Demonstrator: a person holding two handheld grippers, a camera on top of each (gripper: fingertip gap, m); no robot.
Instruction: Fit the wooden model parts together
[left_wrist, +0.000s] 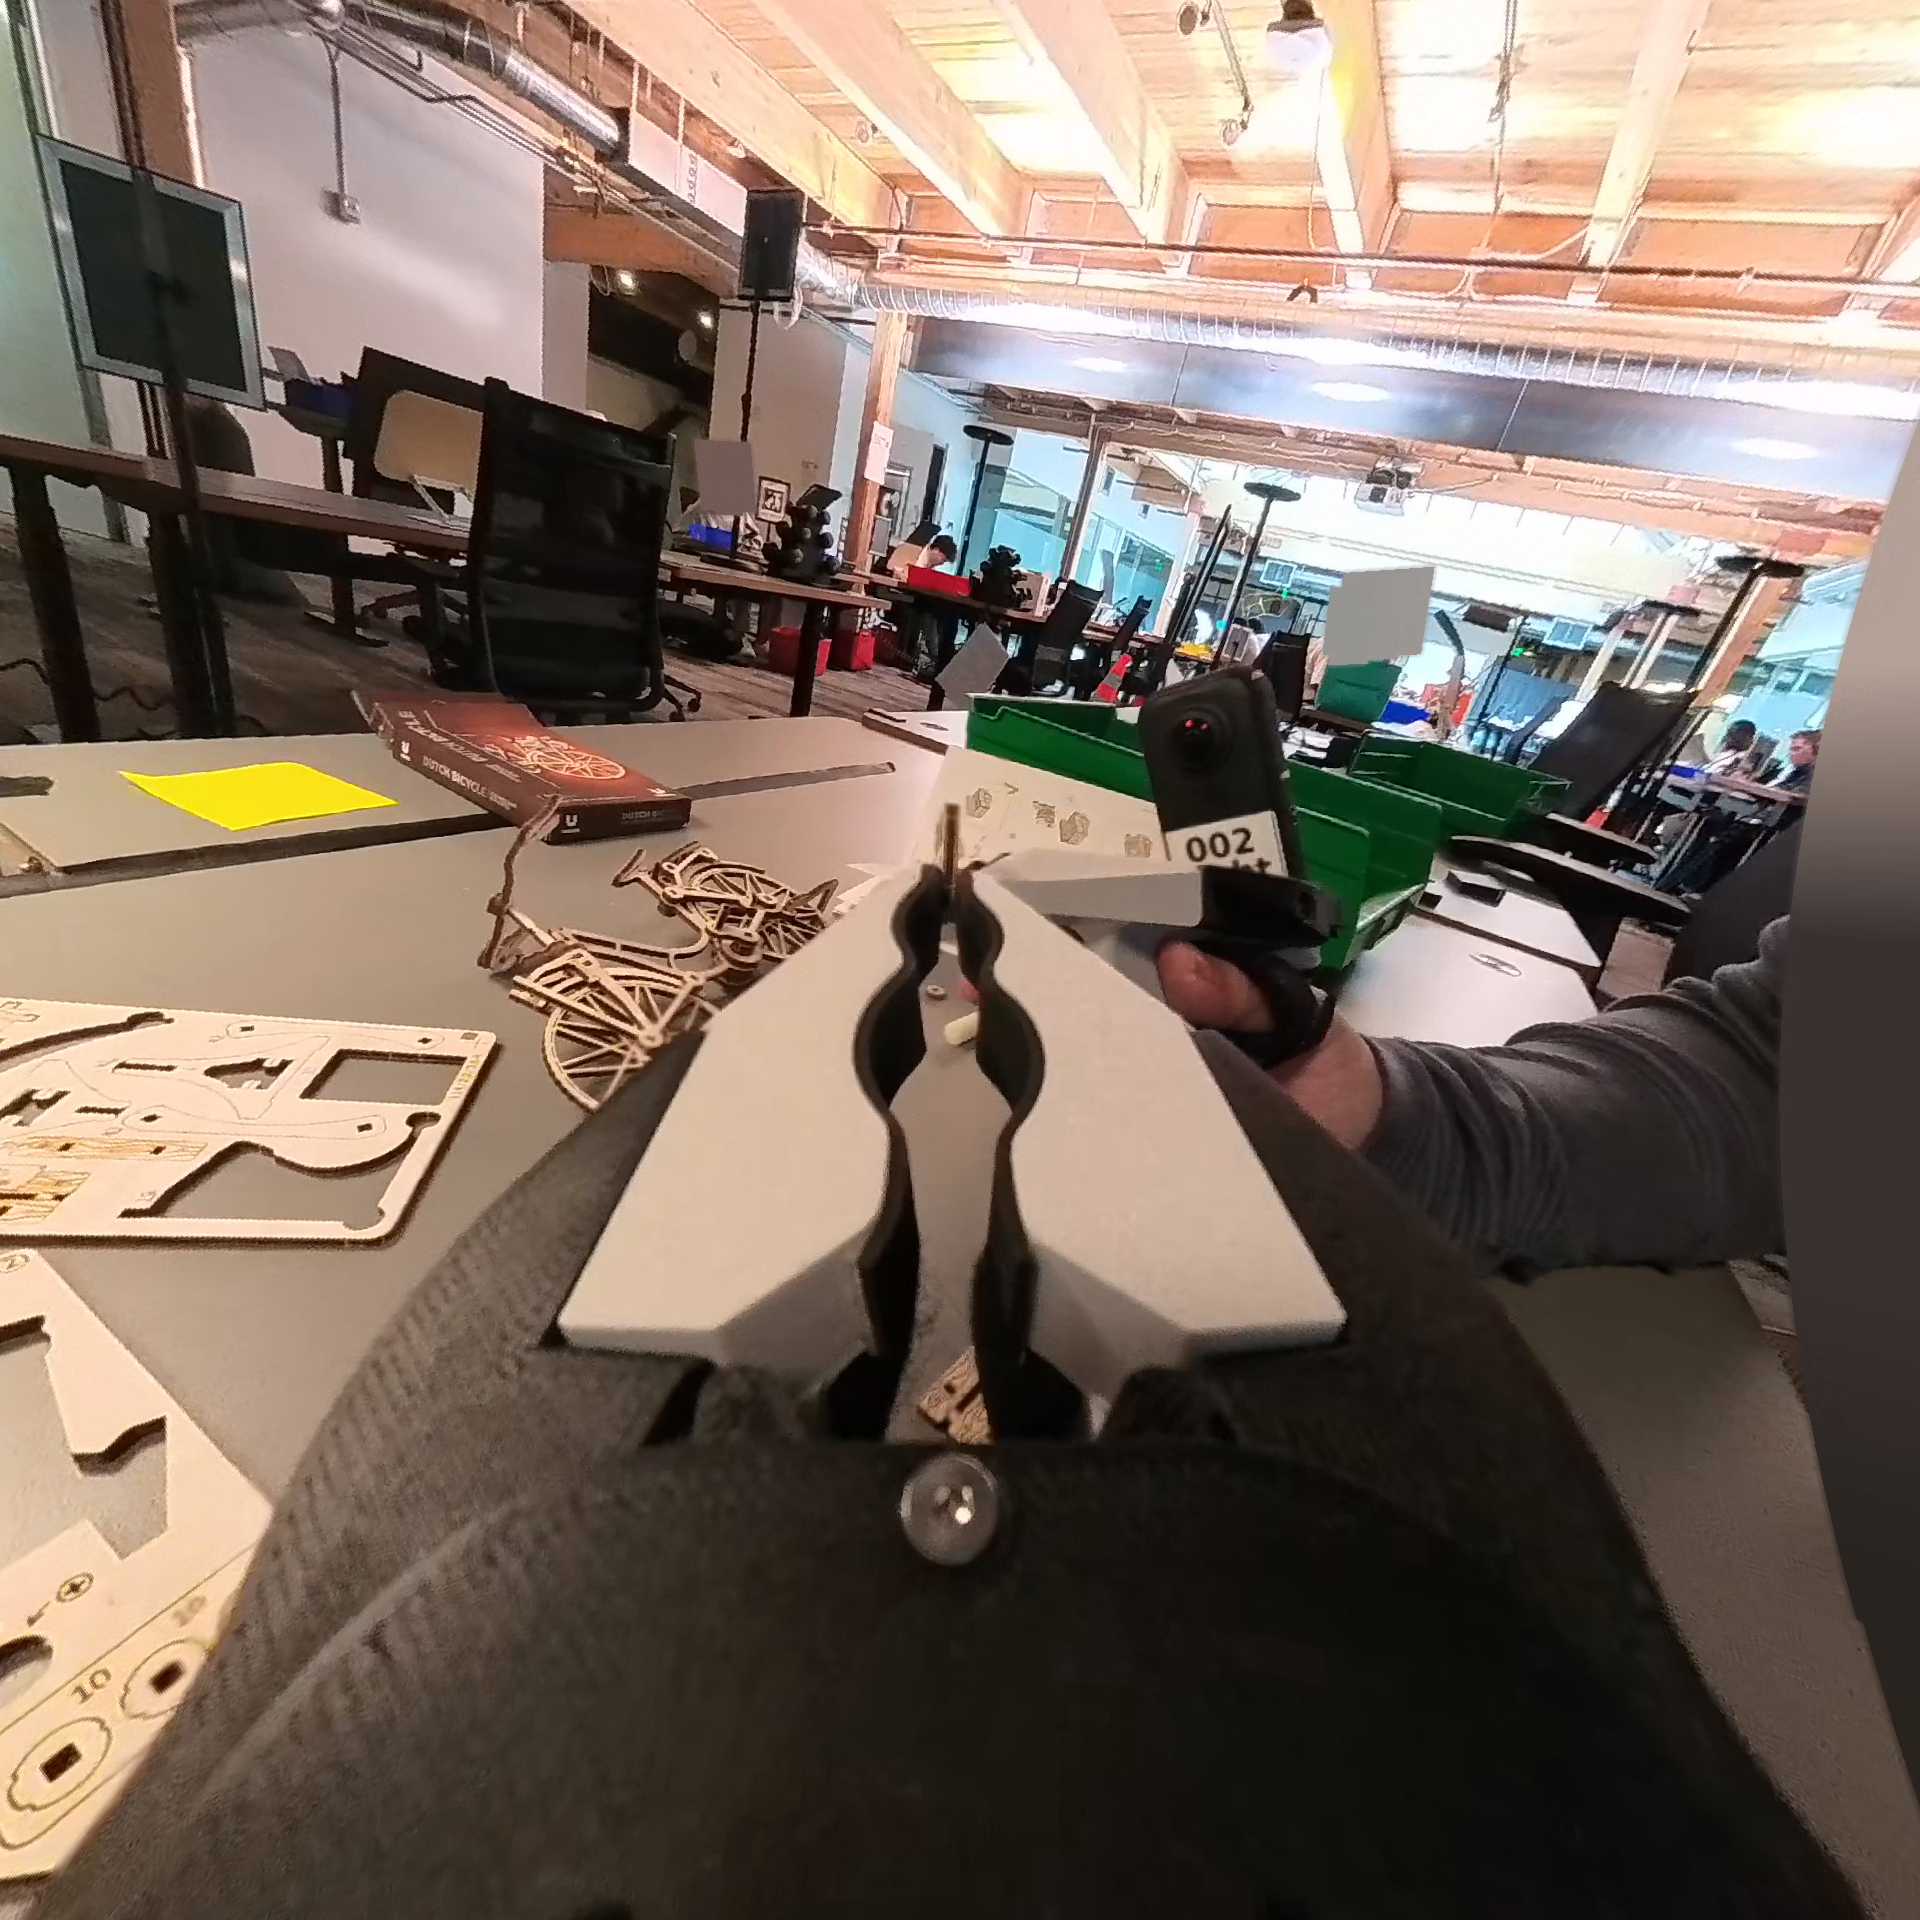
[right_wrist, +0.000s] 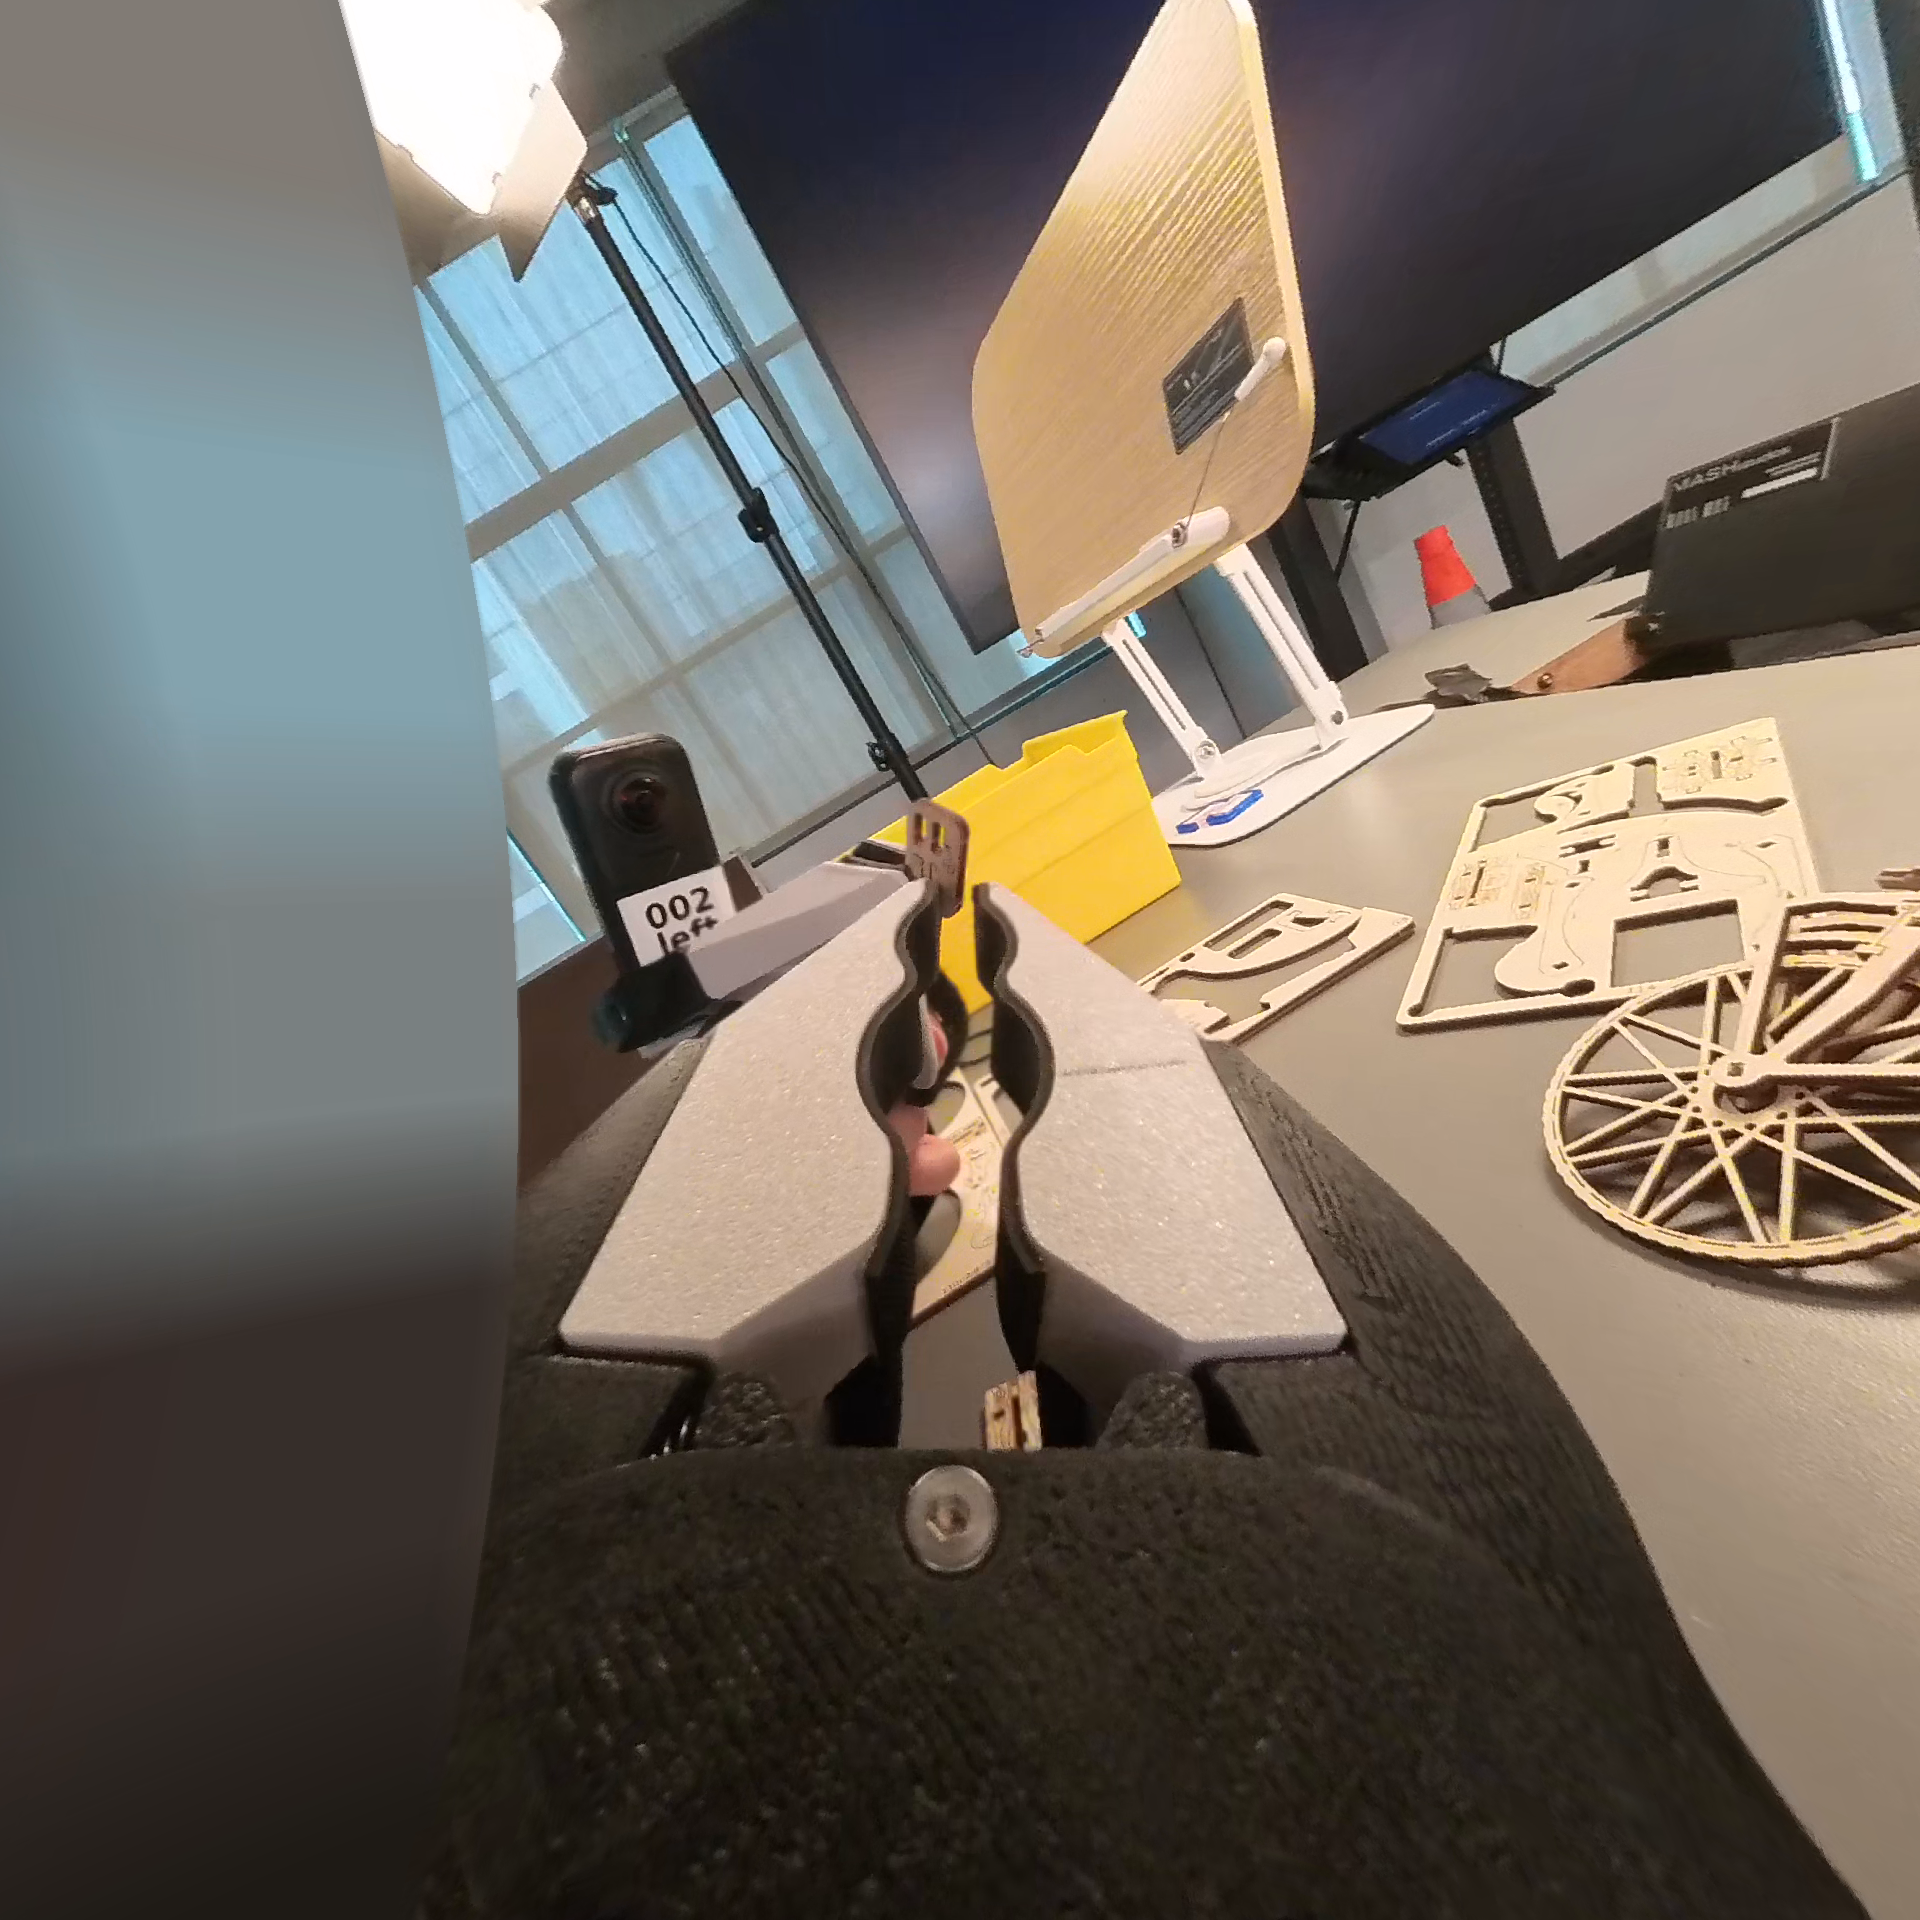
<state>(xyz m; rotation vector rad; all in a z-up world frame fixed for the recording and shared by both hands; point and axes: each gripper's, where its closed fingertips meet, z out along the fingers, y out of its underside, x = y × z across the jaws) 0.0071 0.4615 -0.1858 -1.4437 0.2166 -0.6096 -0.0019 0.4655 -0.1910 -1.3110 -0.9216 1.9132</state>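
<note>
My left gripper (left_wrist: 950, 881) is shut on a small thin wooden piece (left_wrist: 951, 831), seen edge-on and standing up above the tips. My right gripper (right_wrist: 954, 896) comes in from the right and meets it tip to tip; it also shows in the left wrist view (left_wrist: 1000, 862). In the right wrist view the same slotted piece (right_wrist: 938, 847) shows face-on, its narrow lower end between my right jaws, which are closed to a slim gap. The partly built wooden bicycle (left_wrist: 665, 956) lies on the table behind the tips, and to the right in the right wrist view (right_wrist: 1745, 1091).
Punched-out wooden sheets (left_wrist: 208, 1112) lie front left, with more in the right wrist view (right_wrist: 1621, 862). The kit box (left_wrist: 520, 758), a yellow note (left_wrist: 255, 795), green bins (left_wrist: 1351, 821), a yellow bin (right_wrist: 1060, 831) and a book stand (right_wrist: 1143, 312) stand around. Small loose bits (left_wrist: 961, 1031) lie under the grippers. Both grippers' tips are close together, under 4 cm apart.
</note>
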